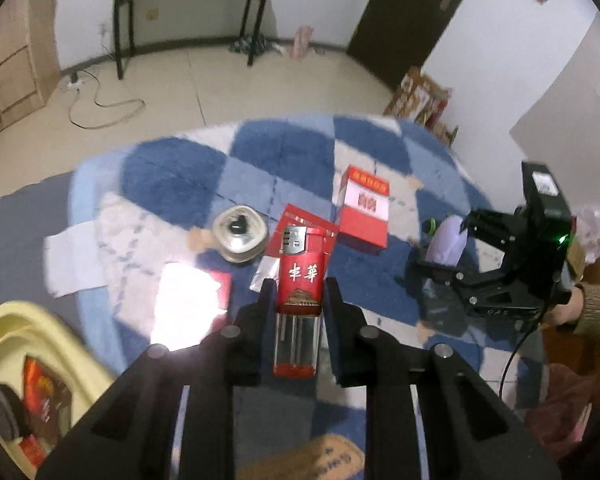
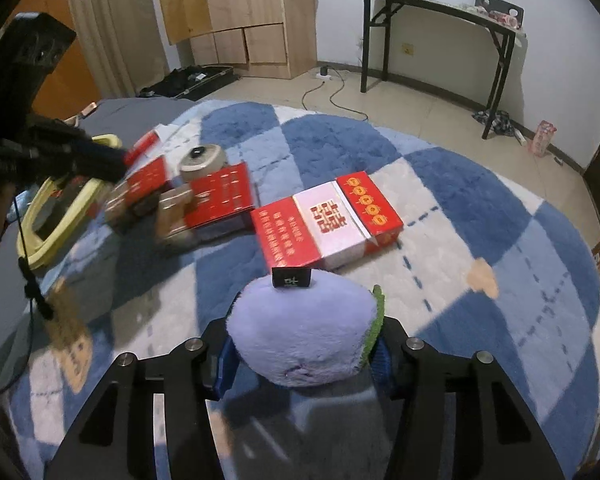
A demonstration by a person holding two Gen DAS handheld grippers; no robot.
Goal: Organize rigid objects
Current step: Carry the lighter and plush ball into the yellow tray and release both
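Observation:
My left gripper (image 1: 300, 286) is shut on a red lighter (image 1: 302, 276) with a clear lower body, held upright above the blue and white checked rug (image 1: 260, 152). Behind it lie a flat red packet (image 1: 300, 216), a round glass ashtray (image 1: 241, 236) and a red and white box (image 1: 366, 208). My right gripper (image 2: 302, 360) is shut on a purple plush toy (image 2: 304, 332) with a black tag (image 2: 291, 278); the box (image 2: 328, 220) lies just beyond it. From the left wrist view, the right gripper (image 1: 448, 248) and the toy (image 1: 448, 240) are at the right.
A pale yellow basket (image 1: 28, 332) holding red packets sits at the lower left, also seen as the basket (image 2: 60, 220). A glossy red card (image 1: 188, 304) glares beside the lighter. A sleeved hand (image 1: 596, 312) holds the right gripper. A black table (image 2: 440, 40) and a floor cable stand beyond the rug.

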